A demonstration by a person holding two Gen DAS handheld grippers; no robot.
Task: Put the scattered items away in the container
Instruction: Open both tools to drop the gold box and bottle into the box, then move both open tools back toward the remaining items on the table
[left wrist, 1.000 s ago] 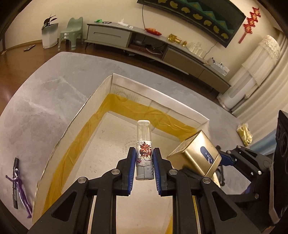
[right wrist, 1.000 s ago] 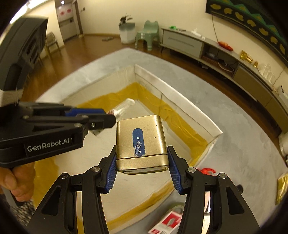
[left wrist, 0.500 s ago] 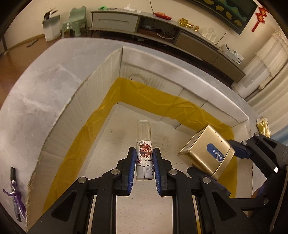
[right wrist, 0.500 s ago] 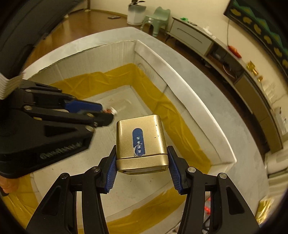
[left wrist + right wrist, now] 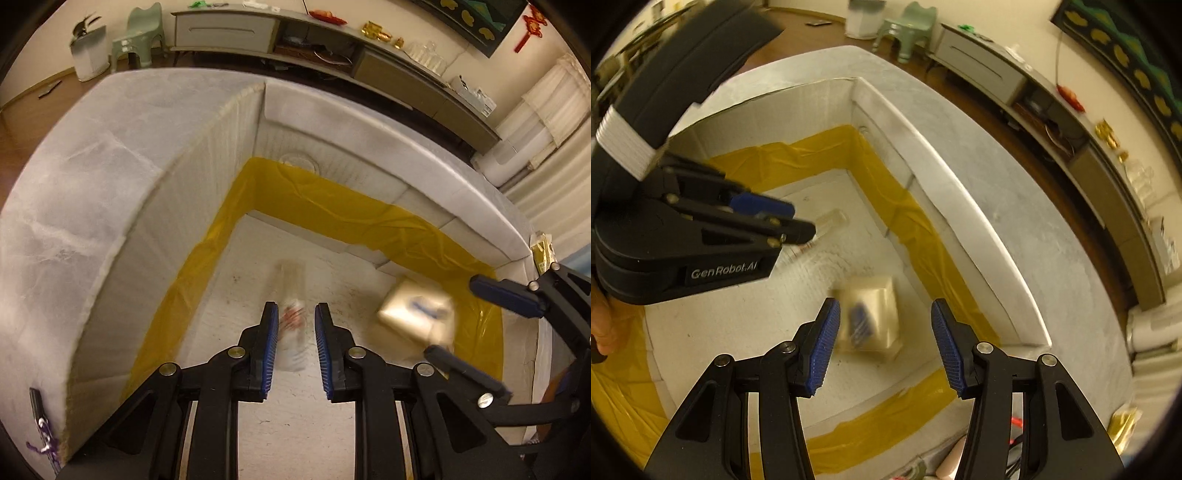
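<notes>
- Both grips are released compared with half a second earlier: the left gripper [image 5: 292, 347] then clamped the small bottle [image 5: 291, 314], and the right gripper [image 5: 884, 343] then clamped the gold tin [image 5: 871, 317]. Now neither is held.
- The jaws of the left gripper are seen parted a little, with a gap on each side of the bottle; nothing is gripped.
- The jaws of the right gripper are spread wide, well clear of the tin on both sides; nothing is gripped.
- Both items are rendered blurred, which is judged to mean they are dropping or have only just landed; it cannot be told whether they have settled.
- The bottle is located inside the box [image 5: 207, 155], over the pale floor near the middle, with its clear end pointing toward the far corner.
- The tin is located inside the same box, toward the right-hand wall, close to the yellow tape [image 5: 332, 206] that lines the lower walls. It is apart from the bottle.
- No other contents are seen in the box.
- For the task, two items are judged delivered. Further items are seen outside the box: a purple-trimmed object [image 5: 42, 432] beside the left wall, and a gold packet [image 5: 543, 251] beyond the right wall.
- The next step is judged to be withdrawal of both grippers upward, clear of the box walls, before the remaining items are collected.
</notes>
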